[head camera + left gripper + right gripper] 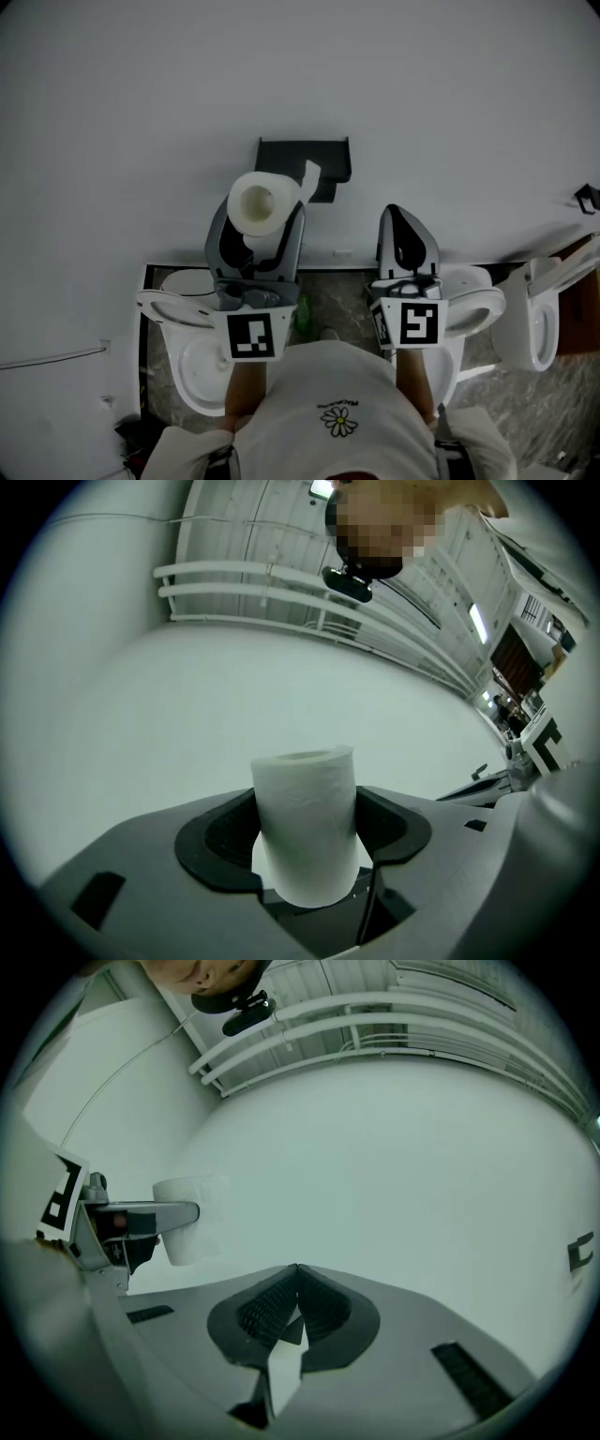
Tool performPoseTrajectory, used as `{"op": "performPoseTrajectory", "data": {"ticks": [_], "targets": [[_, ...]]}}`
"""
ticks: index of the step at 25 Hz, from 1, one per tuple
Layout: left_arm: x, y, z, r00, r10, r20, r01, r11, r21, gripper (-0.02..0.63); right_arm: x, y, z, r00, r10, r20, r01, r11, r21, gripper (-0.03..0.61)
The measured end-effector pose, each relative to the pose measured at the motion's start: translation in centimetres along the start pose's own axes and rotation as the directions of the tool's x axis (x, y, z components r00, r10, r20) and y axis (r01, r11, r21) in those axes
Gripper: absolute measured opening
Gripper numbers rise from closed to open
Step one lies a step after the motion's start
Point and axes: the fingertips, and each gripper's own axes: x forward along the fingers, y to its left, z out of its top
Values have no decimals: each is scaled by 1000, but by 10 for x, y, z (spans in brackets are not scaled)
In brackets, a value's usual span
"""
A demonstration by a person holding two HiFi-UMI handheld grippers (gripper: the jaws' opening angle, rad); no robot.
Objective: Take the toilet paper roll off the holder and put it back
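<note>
My left gripper is shut on a white toilet paper roll, held upright just below and left of the dark wall holder. A loose sheet end sticks up toward the holder. In the left gripper view the roll stands between the two dark pads, pressed on both sides. My right gripper is to the right of the holder, its jaws closed together with nothing between them. From the right gripper view the roll shows at the left in the other gripper.
A plain white wall fills the background. Below are a white toilet at the left, a second white fixture at the right, and a grey stone floor. A small dark bracket sits on the wall at far right.
</note>
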Motion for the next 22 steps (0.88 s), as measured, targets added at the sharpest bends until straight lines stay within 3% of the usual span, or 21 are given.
{"op": "performPoseTrajectory", "data": {"ticks": [6, 22], "targets": [[-7, -2, -27, 999, 12, -46, -13, 1000, -17, 321, 3, 2, -4, 1000, 5, -13, -5, 1000, 5, 11], [-6, 0, -34, 999, 6, -54, -8, 1000, -29, 319, 3, -1, -7, 1000, -12, -20, 13, 1000, 5, 11]]}}
